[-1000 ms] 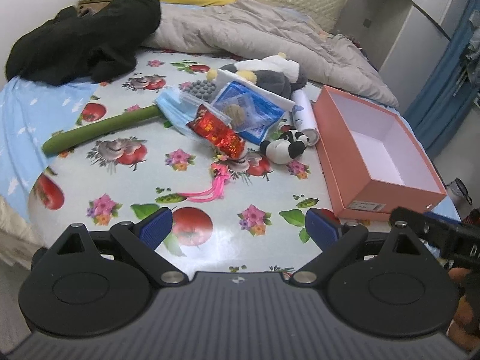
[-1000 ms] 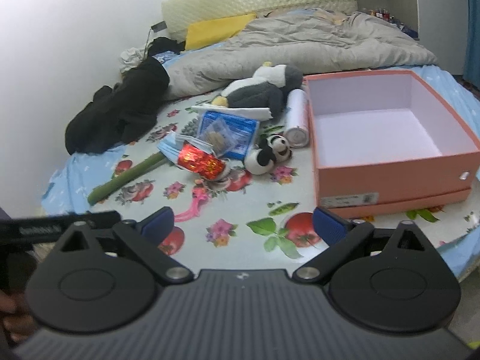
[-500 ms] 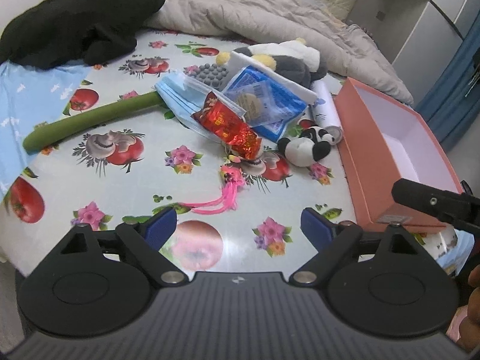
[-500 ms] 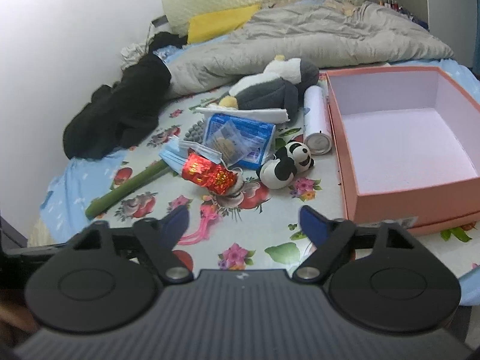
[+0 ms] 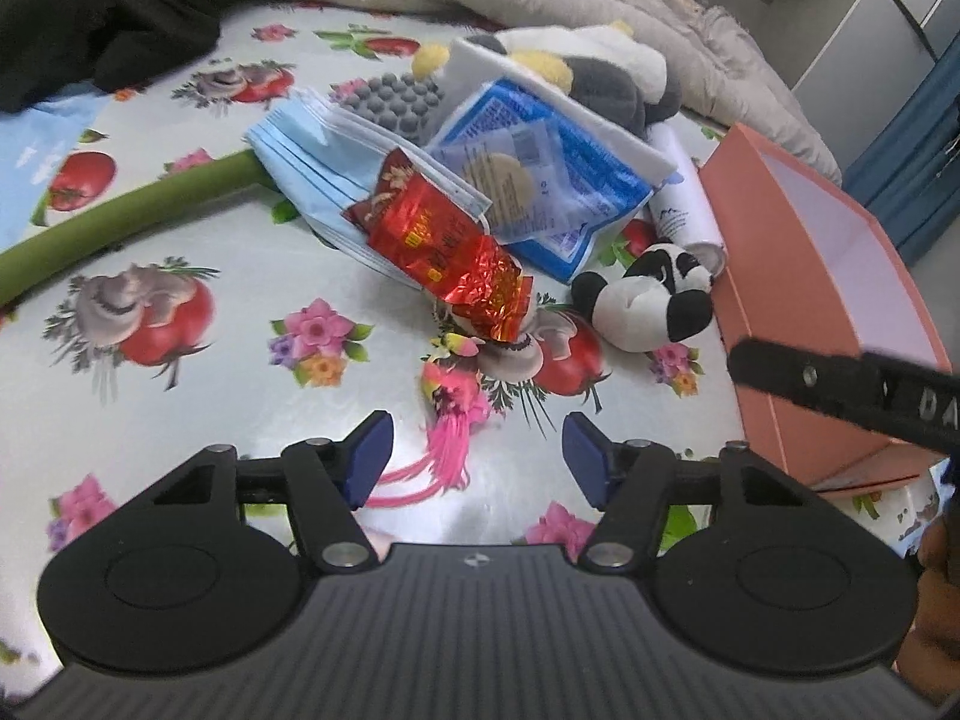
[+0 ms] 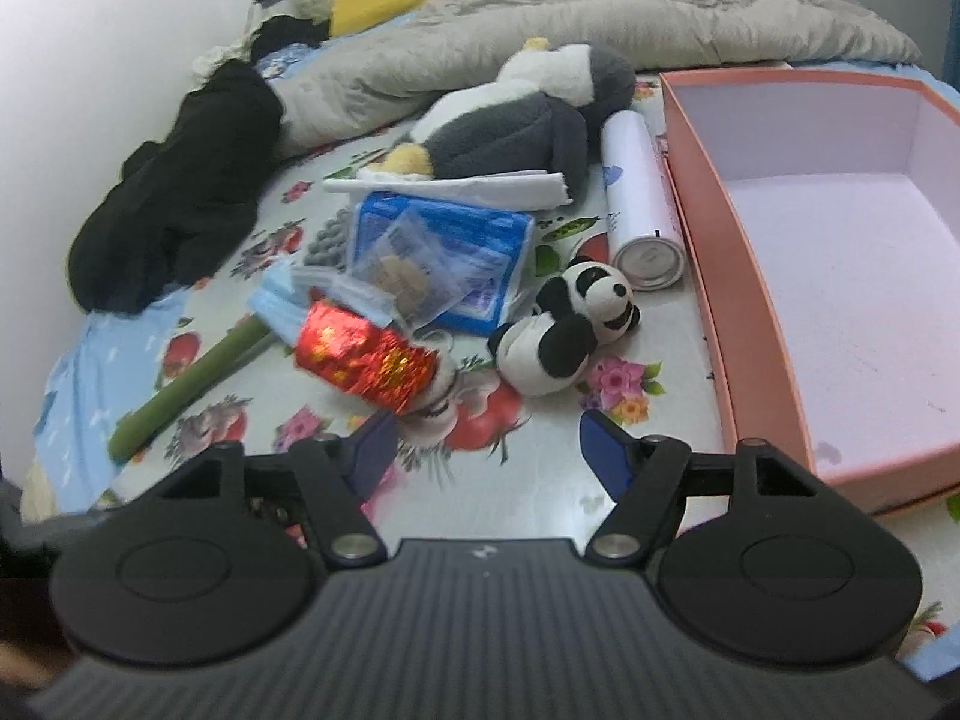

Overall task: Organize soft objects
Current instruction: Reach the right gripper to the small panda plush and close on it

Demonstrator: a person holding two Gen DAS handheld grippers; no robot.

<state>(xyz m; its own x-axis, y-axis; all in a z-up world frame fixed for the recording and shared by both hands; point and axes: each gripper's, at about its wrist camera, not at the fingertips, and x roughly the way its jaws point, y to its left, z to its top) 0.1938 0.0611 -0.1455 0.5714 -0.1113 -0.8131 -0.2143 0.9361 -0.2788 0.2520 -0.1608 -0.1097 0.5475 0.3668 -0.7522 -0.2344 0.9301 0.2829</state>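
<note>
Two grippers, left gripper (image 5: 477,450) and right gripper (image 6: 489,447), hang over the surface (image 5: 198,420), jaws closing, both empty; the panda plush (image 6: 567,330) lies beside the pink box (image 6: 750,276), touching the red foil packet's (image 6: 363,360) clutter; a hasty pinch could snag the pink tassel (image 5: 450,438) instead.

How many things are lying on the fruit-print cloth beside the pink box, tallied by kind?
Plush toys: 2 (small panda, large grey-white plush)
Packets: 2 (red foil packet, blue pouch)
Face mask stacks: 1
White tubes: 1
Green rods: 1
Pink tassels: 1
Grey bumpy items: 1
Total: 9
</note>
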